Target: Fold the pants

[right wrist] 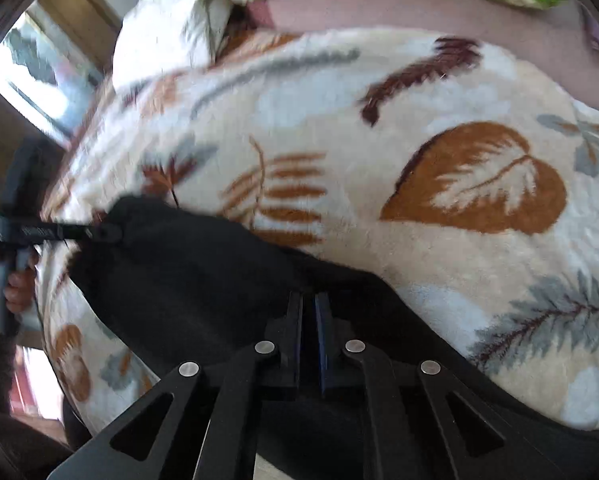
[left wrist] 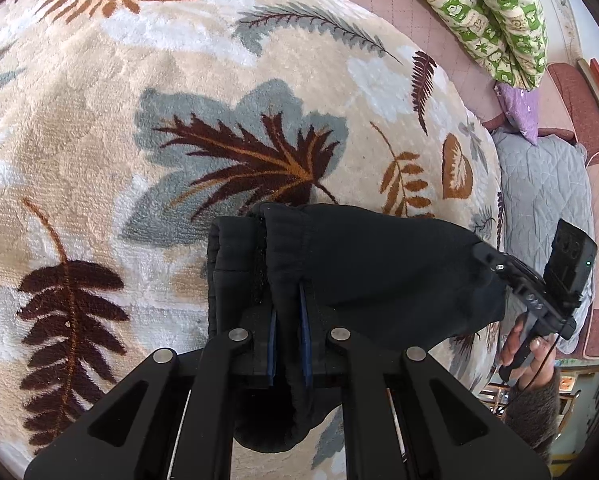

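Home bedrm: leaf blanket (left wrist: 219,80), quilted bedding (left wrist: 539,184).

The black pants (left wrist: 363,264), soft and fleecy, hang bunched above the leaf-patterned blanket (left wrist: 139,152), stretched between a pinch at the near left and another at the right.

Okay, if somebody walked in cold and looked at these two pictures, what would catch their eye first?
Probably the black pants, a dark mass stretched between both grippers over the pale leaf-patterned blanket. The left gripper is shut on a bunched edge of the fabric; the right gripper is shut on the other end. At the far edge, a bright green-patterned quilt stands out.
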